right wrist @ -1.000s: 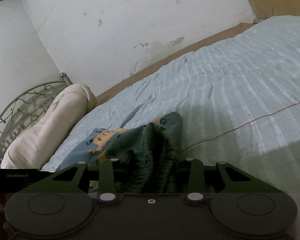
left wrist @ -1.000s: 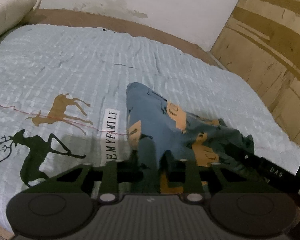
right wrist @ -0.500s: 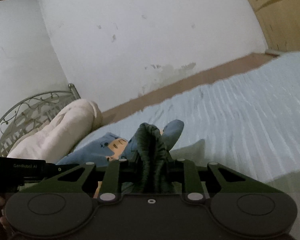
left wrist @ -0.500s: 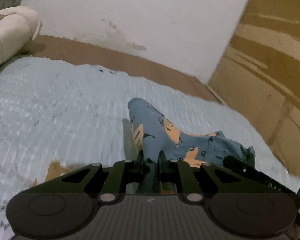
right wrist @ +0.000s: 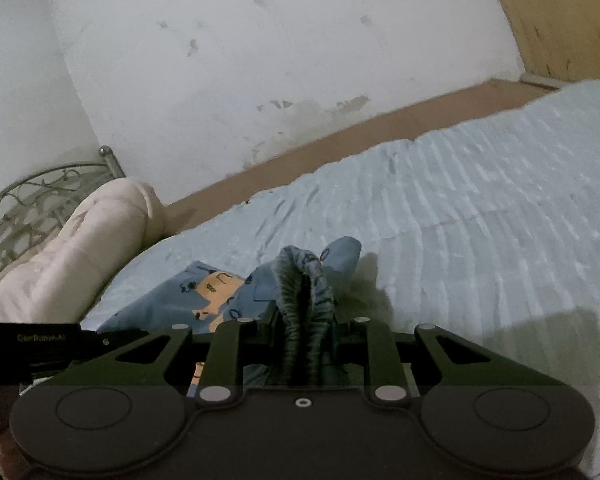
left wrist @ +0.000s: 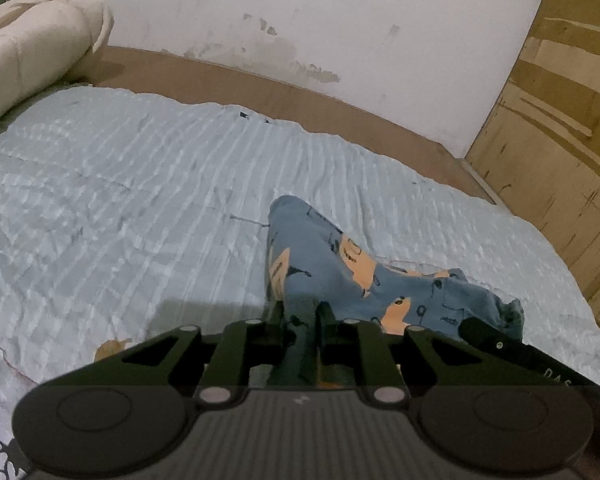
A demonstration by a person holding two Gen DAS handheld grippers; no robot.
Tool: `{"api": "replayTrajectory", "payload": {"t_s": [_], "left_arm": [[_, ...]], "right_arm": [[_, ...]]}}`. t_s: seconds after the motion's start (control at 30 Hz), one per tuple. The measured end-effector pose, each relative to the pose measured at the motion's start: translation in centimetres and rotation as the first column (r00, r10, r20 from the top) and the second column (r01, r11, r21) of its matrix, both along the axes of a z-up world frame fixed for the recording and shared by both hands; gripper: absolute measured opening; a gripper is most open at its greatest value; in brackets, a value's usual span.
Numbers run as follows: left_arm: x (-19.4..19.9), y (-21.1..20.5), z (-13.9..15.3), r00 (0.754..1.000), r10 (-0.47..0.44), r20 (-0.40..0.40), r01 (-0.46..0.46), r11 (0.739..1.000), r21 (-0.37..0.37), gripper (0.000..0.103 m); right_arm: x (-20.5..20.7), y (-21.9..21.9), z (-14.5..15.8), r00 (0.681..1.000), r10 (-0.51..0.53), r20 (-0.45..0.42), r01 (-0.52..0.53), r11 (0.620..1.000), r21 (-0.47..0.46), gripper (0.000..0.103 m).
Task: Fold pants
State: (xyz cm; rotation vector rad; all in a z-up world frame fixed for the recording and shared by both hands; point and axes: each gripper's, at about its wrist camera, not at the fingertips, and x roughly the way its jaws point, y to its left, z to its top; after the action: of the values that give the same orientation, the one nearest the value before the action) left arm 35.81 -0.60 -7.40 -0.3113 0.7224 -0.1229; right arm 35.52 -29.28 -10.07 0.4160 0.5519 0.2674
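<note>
Blue pants [left wrist: 328, 256] with orange prints hang bunched between both grippers above the pale blue bed cover [left wrist: 120, 200]. My left gripper [left wrist: 302, 312] pinches a fold of the blue cloth; its jaws are opening slightly, with the cloth still pressed between the pads. My right gripper [right wrist: 306, 312] is shut on the dark ribbed waistband [right wrist: 300, 276], which stands up between its fingers. The rest of the pants [right wrist: 220, 292] trails left toward the other gripper's black body [right wrist: 40, 338]. In the left wrist view the right gripper's body [left wrist: 512, 352] shows at the right edge.
A rolled cream blanket [left wrist: 32, 40] lies at the head of the bed, in front of a metal headboard [right wrist: 28, 196]. A brown bed frame [left wrist: 340, 108] runs along the stained white wall. A wooden wardrobe [left wrist: 560, 120] stands to the right.
Both grippers have carried the pants across the bed toward the wall. The deer prints have slid almost out of the left wrist view. The right jaws have narrowed on the waistband.
</note>
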Motion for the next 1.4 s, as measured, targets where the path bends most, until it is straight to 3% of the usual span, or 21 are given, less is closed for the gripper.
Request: {"api": "replayTrajectory", "payload": {"t_s": [0.03, 0.1, 0.17, 0.23, 0.33, 0.57, 0.63, 0.8, 1.03, 1.4], "left_arm": [[0.0, 0.1, 0.0, 1.000, 0.006, -0.003, -0.006, 1.000, 0.003, 0.023], [-0.2, 0.4, 0.2, 1.000, 0.014, -0.003, -0.014, 1.000, 0.004, 0.046], [-0.8, 0.5, 0.7, 1.000, 0.026, 0.009, -0.026, 1.000, 0.007, 0.059], [-1.8, 0.8, 1.5, 0.999, 0.031, 0.018, -0.031, 0.999, 0.008, 0.061], [-3.7, 1.3, 3.0, 0.999, 0.034, 0.031, -0.034, 0.999, 0.008, 0.073], [-11.0, 2.4, 7.5, 0.990, 0.070, 0.125, -0.077, 0.996, 0.053, 0.101], [-13.4, 2.6, 8.5, 0.985, 0.080, 0.153, -0.093, 0.992, 0.080, 0.102], [-19.5, 2.9, 10.1, 0.978, 0.077, 0.196, -0.102, 0.987, 0.123, 0.102], [-26.4, 3.3, 10.6, 0.966, 0.065, 0.251, -0.109, 0.980, 0.167, 0.102], [-30.3, 3.5, 9.9, 0.963, 0.051, 0.265, -0.108, 0.973, 0.206, 0.102]], "right_arm": [[-0.1, 0.0, 0.0, 1.000, -0.001, -0.002, 0.001, 1.000, -0.003, 0.028], [-0.4, 0.2, 0.3, 1.000, -0.012, -0.004, 0.012, 1.000, -0.025, 0.034], [-0.8, 0.3, 0.6, 1.000, -0.031, -0.005, 0.030, 0.998, -0.053, 0.038], [-1.5, 0.3, 1.1, 0.999, -0.046, 0.000, 0.046, 0.996, -0.075, 0.053], [-3.5, 0.4, 2.3, 0.998, -0.060, 0.015, 0.062, 0.992, -0.113, 0.070], [-10.6, 1.9, 7.0, 0.994, -0.033, 0.108, 0.052, 0.982, -0.179, 0.097], [-13.2, 2.4, 8.5, 0.990, -0.021, 0.139, 0.047, 0.980, -0.192, 0.102], [-18.9, 3.1, 10.9, 0.984, -0.018, 0.179, 0.056, 0.976, -0.209, 0.102], [-25.9, 4.1, 11.8, 0.981, 0.000, 0.194, 0.047, 0.971, -0.236, 0.102], [-30.6, 5.4, 10.9, 0.978, 0.000, 0.207, 0.057, 0.961, -0.270, 0.102]]}}
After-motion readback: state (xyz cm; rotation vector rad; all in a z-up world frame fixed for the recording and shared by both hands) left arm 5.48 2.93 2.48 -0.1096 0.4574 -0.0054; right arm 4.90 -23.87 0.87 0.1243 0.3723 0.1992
